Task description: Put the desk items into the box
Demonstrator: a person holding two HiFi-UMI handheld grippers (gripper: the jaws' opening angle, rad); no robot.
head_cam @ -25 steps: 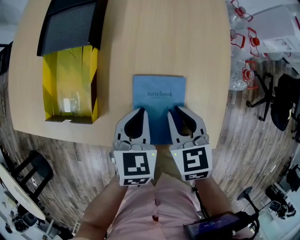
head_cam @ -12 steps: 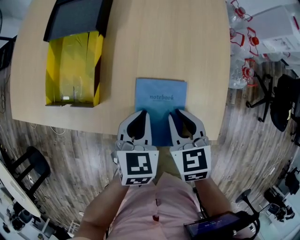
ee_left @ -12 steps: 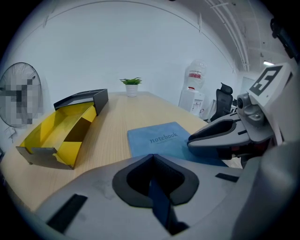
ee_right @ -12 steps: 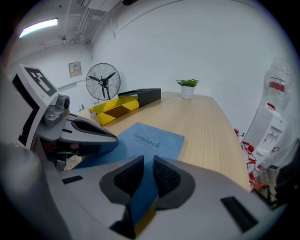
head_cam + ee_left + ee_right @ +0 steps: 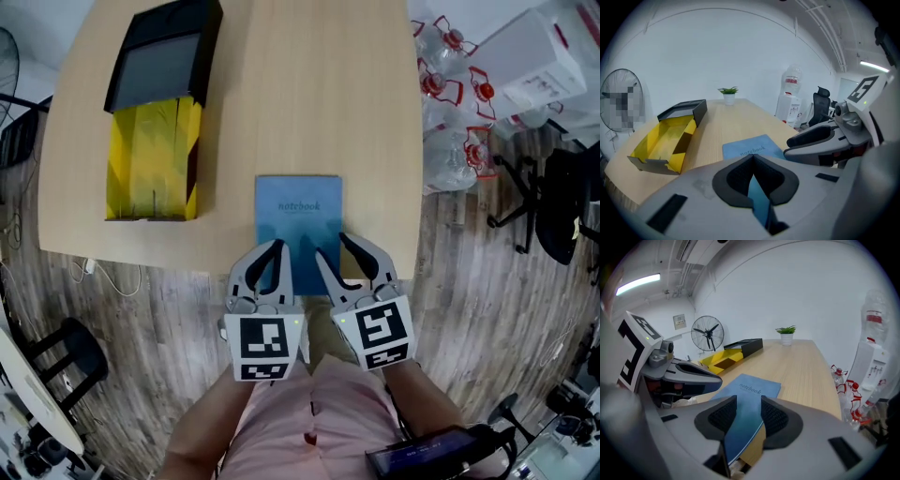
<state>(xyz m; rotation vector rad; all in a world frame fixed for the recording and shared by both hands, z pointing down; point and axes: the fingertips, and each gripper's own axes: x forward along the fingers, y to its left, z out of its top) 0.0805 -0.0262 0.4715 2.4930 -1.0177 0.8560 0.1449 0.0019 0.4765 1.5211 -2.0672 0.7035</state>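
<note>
Left gripper [image 5: 275, 251]: hangs low at the near edge of the table [image 5: 309, 84], over the near left corner of the notebook [image 5: 298, 217]. Jaw tips pressed against each other, only a thin blue strip of the cover showing in the slit behind them; no telling whether that strip is pinched. Right gripper [image 5: 336, 249]: sits just beside the left one, angled slightly toward it, over the near right corner of the same notebook. Jaws spread apart, blue cover filling the whole gap between the pads, pale page edge running under the right-hand jaw; unclear whether the pads press on it. Notebook: lies closed and cover-up on the table, stretching straight ahead from both grippers, the word "notebook" readable on its far half. Box [image 5: 150, 159]: stands well ahead and to the left of the left gripper, clear of the notebook, open on top, yellow inside, with a black lid [image 5: 164, 56] at its far end. Far ahead of both grippers, at the table's far end, a small potted plant [image 5: 786, 333]. Beyond the box, left of the grippers, a standing fan [image 5: 707, 333]. Off to the right of the right gripper, past the table edge on the wooden floor [image 5: 487, 281], a cluster of water bottles [image 5: 450, 122] and a black office chair [image 5: 562, 206].
</note>
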